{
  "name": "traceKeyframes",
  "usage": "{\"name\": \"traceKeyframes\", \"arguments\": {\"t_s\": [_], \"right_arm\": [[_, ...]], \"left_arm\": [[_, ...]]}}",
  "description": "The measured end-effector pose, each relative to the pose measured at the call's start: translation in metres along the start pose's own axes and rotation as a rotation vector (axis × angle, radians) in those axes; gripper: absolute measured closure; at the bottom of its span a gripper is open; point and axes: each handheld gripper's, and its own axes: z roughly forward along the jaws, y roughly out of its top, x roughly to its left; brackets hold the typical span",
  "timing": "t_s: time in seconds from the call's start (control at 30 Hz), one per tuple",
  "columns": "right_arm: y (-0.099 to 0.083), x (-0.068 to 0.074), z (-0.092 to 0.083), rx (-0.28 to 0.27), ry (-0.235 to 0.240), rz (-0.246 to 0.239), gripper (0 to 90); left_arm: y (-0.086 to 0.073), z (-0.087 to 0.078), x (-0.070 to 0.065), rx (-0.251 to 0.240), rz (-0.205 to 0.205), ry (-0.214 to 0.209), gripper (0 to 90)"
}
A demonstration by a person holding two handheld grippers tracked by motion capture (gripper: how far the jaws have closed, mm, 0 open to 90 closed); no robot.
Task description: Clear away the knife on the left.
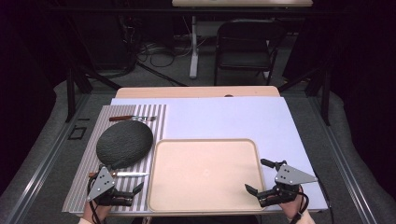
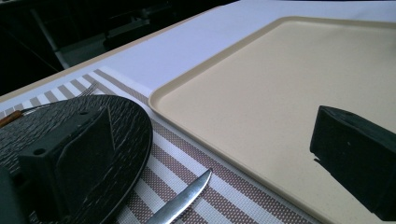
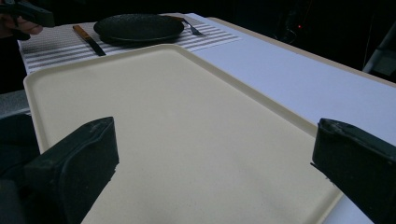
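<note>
- Grippers are hovering at the frame's bottom corners: left gripper over the striped placemat, right gripper, both with jaws spread apart, gripping nothing.
- Beige tray is lying bottom centre, between them.
- Knife is resting just above the left gripper.

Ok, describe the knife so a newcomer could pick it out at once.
Start at the striped placemat left of the beige tray. The knife lies on it just below the black plate, nearest the person; unlike the fork beyond the plate, it has a plain blade.
</note>
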Motion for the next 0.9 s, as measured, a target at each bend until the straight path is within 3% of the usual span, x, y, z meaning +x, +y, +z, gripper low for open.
{"name": "traceKeyframes", "arguments": {"t_s": [0.4, 0.9], "right_arm": [[-0.0002, 0.0, 0.0007, 0.0, 0.002, 0.0, 0.0], [-0.0006, 0.0006, 0.0015, 0.009, 0.002, 0.002, 0.0]], "left_arm": [[0.0012, -0.0031, 0.002, -0.003, 0.0, 0.003, 0.0], [0.0053, -0.009, 0.0066, 0.08, 0.057, 0.037, 0.0]]}}
